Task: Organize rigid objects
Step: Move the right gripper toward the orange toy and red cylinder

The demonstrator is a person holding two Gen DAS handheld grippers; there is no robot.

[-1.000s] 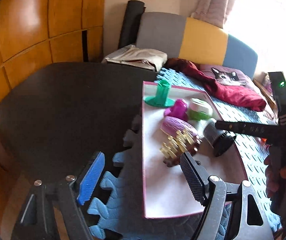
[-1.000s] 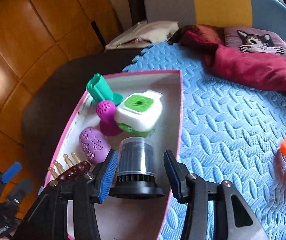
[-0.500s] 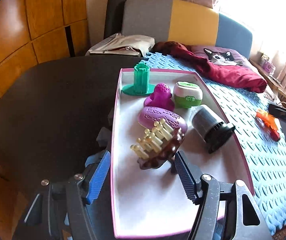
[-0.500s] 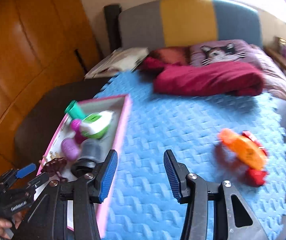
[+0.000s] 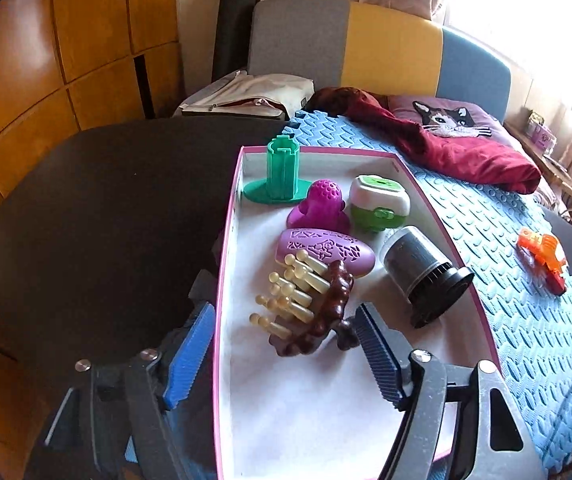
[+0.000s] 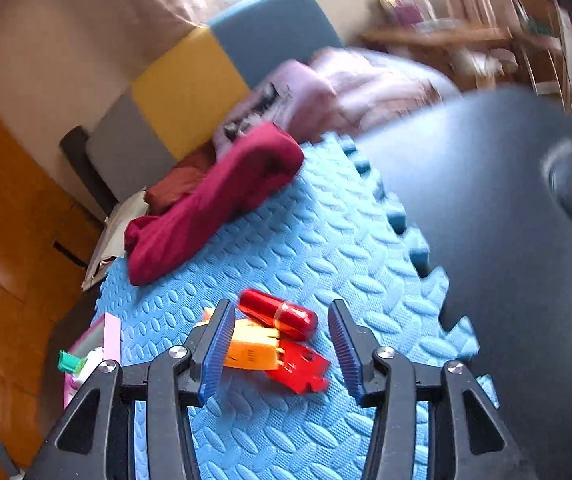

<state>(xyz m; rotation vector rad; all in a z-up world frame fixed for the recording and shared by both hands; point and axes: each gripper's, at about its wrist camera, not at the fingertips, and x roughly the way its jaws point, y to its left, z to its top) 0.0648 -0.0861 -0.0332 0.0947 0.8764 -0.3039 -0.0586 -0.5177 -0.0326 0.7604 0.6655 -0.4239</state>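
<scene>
A pink-rimmed tray point(image 5: 462, 256) holds a green stand point(image 5: 280, 176), a magenta piece point(image 5: 320, 206), a green-and-white box point(image 5: 378, 202), a purple oval brush point(image 5: 326, 252), a brown peg comb point(image 5: 314, 312) and a black cylinder point(image 5: 426, 276). My left gripper point(image 5: 286, 360) straddles the tray's left wall, its jaws opening on nothing, the comb just ahead. An orange-and-red toy point(image 6: 274, 354) with a red capsule point(image 6: 282, 314) lies on the blue foam mat point(image 6: 286, 240). My right gripper point(image 6: 282, 350) hangs over the toy, jaws opening, pads not pressing it.
A dark red cloth point(image 6: 214, 200) and a cat cushion point(image 5: 450, 120) lie at the mat's far end before a grey, yellow and blue backrest point(image 5: 390, 52). Dark tabletop point(image 5: 98, 220) flanks the mat on both sides. A beige bag point(image 5: 250, 96) lies at the back.
My right gripper left the black cylinder lying in the tray, swung right across the mat and rolled, ending over the orange-and-red toy. My left gripper shifted so that it straddles the tray wall.
</scene>
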